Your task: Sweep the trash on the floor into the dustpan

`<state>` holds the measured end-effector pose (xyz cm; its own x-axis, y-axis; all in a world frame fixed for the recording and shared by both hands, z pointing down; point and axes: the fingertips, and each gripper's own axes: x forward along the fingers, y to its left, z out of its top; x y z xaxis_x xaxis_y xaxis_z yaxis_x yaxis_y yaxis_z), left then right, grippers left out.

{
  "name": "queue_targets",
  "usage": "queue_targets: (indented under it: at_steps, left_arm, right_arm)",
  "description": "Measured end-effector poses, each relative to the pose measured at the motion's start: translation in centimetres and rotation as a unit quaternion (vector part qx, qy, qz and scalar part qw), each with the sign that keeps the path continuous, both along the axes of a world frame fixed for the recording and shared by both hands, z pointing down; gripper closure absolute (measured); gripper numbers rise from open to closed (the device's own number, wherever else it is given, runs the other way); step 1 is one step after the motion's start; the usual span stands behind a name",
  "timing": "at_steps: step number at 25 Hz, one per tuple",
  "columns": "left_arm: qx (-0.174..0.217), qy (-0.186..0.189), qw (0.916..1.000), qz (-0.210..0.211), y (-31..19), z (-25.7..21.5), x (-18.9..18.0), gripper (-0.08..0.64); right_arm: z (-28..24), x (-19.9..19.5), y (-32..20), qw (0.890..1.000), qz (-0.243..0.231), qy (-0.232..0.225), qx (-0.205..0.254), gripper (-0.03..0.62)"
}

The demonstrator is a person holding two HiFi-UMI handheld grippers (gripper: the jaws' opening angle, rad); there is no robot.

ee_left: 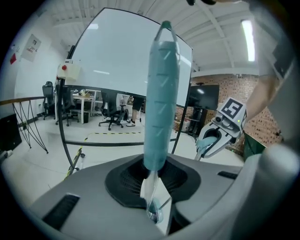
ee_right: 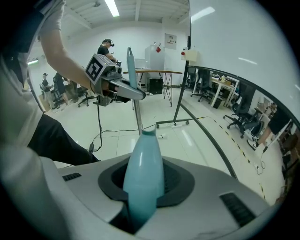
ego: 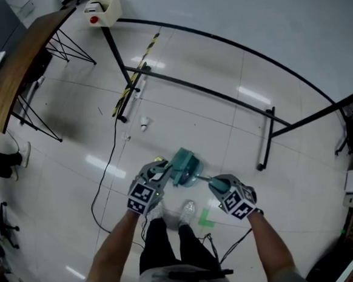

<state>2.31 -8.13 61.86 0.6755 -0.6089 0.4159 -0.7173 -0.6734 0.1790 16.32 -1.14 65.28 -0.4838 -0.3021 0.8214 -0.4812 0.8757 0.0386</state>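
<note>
We hold one tool in each hand over the pale tiled floor (ego: 220,73), both close together in front of our shoes (ego: 186,212). The left tool (ego: 165,172) is clamped on a ribbed teal handle (ee_left: 161,93), which rises straight up out of its jaws. The right tool (ego: 215,184) is clamped on a smooth teal handle (ee_right: 143,178); a thin metal rod (ee_right: 138,117) runs on from that handle's far end. From above, a teal bulk (ego: 185,164) sits between the two tools, touching the left one. It looks like the dustpan, though we cannot tell it apart from the brush there.

A small white piece of trash (ego: 143,123) lies on the floor beyond the tools, near the foot of a black metal frame (ego: 209,91) and apart from the teal bulk. A flat green scrap (ego: 206,220) lies just beside our shoes, below the right tool. A black cable (ego: 108,167) trails across the tiles at left, and a wooden tabletop (ego: 21,64) stands at the upper left.
</note>
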Motion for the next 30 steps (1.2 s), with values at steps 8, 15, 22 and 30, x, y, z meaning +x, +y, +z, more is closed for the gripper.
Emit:
queue_targets:
  at_steps: [8,15,22,30]
  left_arm:
    - [0.029,-0.044,0.9985,0.017,-0.8,-2.1,-8.0,0.492]
    - [0.014,-0.073,0.9973,0.003,-2.8,1.1,-15.2,0.491]
    - [0.021,-0.077,0.9957,0.048,-2.7,2.2,-14.4,0.488]
    - [-0.021,-0.016,0.9976,0.065,0.8,2.1,-9.8,0.489]
  right_arm:
    - [-0.4,-1.4,0.6,1.000,-0.014,0.014,0.002,0.503]
    - [-0.5,-2.8,0.5,1.000,0.008,0.021,0.005,0.503]
    - [-0.7,-4.2,0.5,1.000,0.024,0.017,0.010,0.503]
    - [-0.7,-3.9,0.3,0.999,0.027,0.017,0.007,0.503]
